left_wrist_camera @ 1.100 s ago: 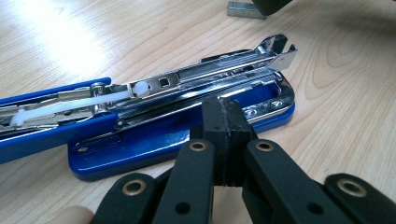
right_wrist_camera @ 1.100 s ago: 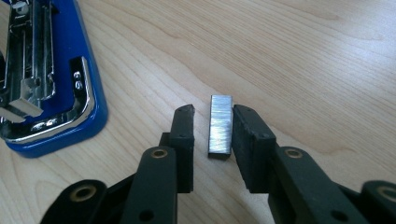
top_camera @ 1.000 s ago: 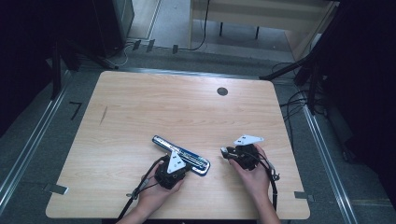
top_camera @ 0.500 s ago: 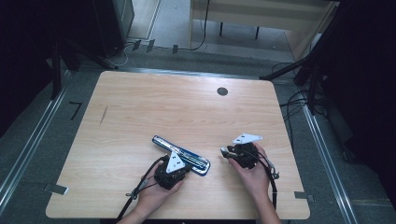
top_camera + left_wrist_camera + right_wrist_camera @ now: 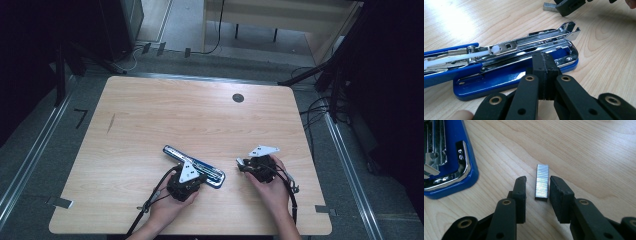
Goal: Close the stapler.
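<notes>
A blue and chrome stapler (image 5: 194,166) lies swung open on the wooden table (image 5: 200,115), its empty chrome magazine (image 5: 529,42) above the blue base. My left gripper (image 5: 192,176) sits at the stapler's near side. Its jaws (image 5: 545,57) are shut pad to pad with nothing between them, the tips right at the base's edge. A short silver strip of staples (image 5: 542,182) lies flat on the wood to the right of the stapler (image 5: 461,157). My right gripper (image 5: 538,181) straddles that strip; its jaws have just been closing a little, and a gap remains on the left side.
A dark round grommet (image 5: 238,98) sits near the table's far edge. The table's front edge runs just behind both hands. Cables (image 5: 320,107) lie on the floor to the right, and a wooden desk (image 5: 270,15) stands beyond the table.
</notes>
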Action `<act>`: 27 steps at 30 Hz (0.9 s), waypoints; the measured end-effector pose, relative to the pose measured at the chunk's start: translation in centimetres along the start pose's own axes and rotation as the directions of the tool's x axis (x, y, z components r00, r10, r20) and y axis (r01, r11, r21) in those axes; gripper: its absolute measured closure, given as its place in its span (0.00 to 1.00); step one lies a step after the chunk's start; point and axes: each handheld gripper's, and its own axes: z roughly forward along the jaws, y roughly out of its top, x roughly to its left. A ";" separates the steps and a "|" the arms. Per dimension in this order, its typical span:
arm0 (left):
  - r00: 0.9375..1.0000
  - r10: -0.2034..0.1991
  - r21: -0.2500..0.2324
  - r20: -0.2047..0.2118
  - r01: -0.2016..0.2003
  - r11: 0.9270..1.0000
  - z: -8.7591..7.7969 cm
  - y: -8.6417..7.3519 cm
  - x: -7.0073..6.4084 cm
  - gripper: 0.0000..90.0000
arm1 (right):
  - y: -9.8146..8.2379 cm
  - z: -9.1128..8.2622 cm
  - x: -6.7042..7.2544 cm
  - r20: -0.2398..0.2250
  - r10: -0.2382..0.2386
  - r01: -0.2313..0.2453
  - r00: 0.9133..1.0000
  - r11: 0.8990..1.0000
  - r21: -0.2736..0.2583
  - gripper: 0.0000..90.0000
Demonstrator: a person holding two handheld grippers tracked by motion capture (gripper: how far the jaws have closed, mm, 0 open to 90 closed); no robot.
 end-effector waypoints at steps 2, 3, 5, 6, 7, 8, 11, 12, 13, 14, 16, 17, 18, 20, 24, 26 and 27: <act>1.000 0.000 0.000 -0.001 0.000 1.000 0.0 0.0 0.0 1.00 | 0.0 0.0 0.0 0.002 0.003 -0.003 1.000 1.000 0.000 0.79; 1.000 0.001 -0.001 -0.002 -0.001 1.000 0.0 0.0 0.0 1.00 | -0.1 0.0 0.0 0.002 0.003 -0.003 1.000 1.000 -0.001 0.80; 1.000 0.000 0.000 -0.004 0.000 1.000 0.0 0.0 0.0 1.00 | -0.1 -0.1 -0.1 -0.002 0.002 -0.002 1.000 1.000 -0.004 0.84; 1.000 -0.001 0.000 -0.003 0.001 1.000 0.0 0.0 0.0 1.00 | -0.1 -0.1 -0.1 -0.002 0.002 -0.002 1.000 1.000 -0.004 0.84; 1.000 0.000 0.000 -0.004 0.000 1.000 0.0 0.0 0.0 1.00 | -0.1 -0.1 -0.1 -0.004 0.000 0.000 1.000 1.000 -0.003 0.86; 1.000 0.000 0.000 -0.004 0.000 1.000 0.0 0.0 0.0 1.00 | -0.1 -0.1 -0.1 -0.004 0.000 0.000 1.000 1.000 -0.003 0.86; 1.000 0.001 -0.002 -0.006 -0.001 1.000 0.0 0.0 -0.1 1.00 | 0.0 0.0 0.0 0.000 -0.010 0.010 1.000 1.000 -0.001 0.89; 1.000 0.001 -0.003 -0.006 -0.001 1.000 0.0 0.0 -0.1 1.00 | 0.0 0.0 0.0 0.000 -0.010 0.010 1.000 1.000 -0.001 0.89; 1.000 0.000 -0.001 -0.007 0.000 1.000 0.0 0.0 -0.1 1.00 | 0.1 0.0 0.1 0.000 -0.014 0.014 1.000 1.000 -0.004 0.89; 1.000 0.001 -0.001 -0.007 -0.001 1.000 0.0 0.0 -0.1 1.00 | 0.2 -0.1 0.3 -0.004 -0.014 0.014 1.000 1.000 -0.003 0.89; 1.000 0.001 -0.001 -0.007 -0.001 1.000 0.0 0.0 -0.1 1.00 | 0.4 -0.1 0.4 -0.006 -0.025 0.025 1.000 1.000 -0.006 0.89; 1.000 0.000 0.000 -0.004 0.000 1.000 0.0 0.0 0.0 1.00 | 0.5 -0.2 0.6 -0.014 -0.031 0.030 0.999 0.999 -0.011 0.89; 1.000 0.000 0.000 -0.004 0.000 1.000 0.0 0.0 0.0 1.00 | 0.5 -0.2 0.6 -0.014 -0.031 0.030 0.999 0.999 -0.011 0.89; 1.000 -0.001 0.000 -0.004 0.001 1.000 0.0 0.0 0.0 1.00 | 0.7 -0.3 0.8 -0.019 -0.037 0.036 0.999 0.999 -0.015 0.89; 1.000 -0.002 -0.001 -0.003 0.002 1.000 0.0 0.0 0.0 1.00 | 1.1 -0.6 1.1 -0.029 -0.043 0.042 0.999 0.999 -0.028 0.89; 1.000 -0.002 -0.001 -0.004 0.002 1.000 0.0 0.0 0.0 1.00 | 1.2 -0.8 1.2 -0.035 -0.050 0.049 0.998 0.998 -0.031 0.89; 1.000 -0.002 -0.001 -0.004 0.002 1.000 0.0 0.0 0.0 1.00 | 1.3 -0.9 1.3 -0.044 -0.051 0.049 0.998 0.998 -0.042 0.89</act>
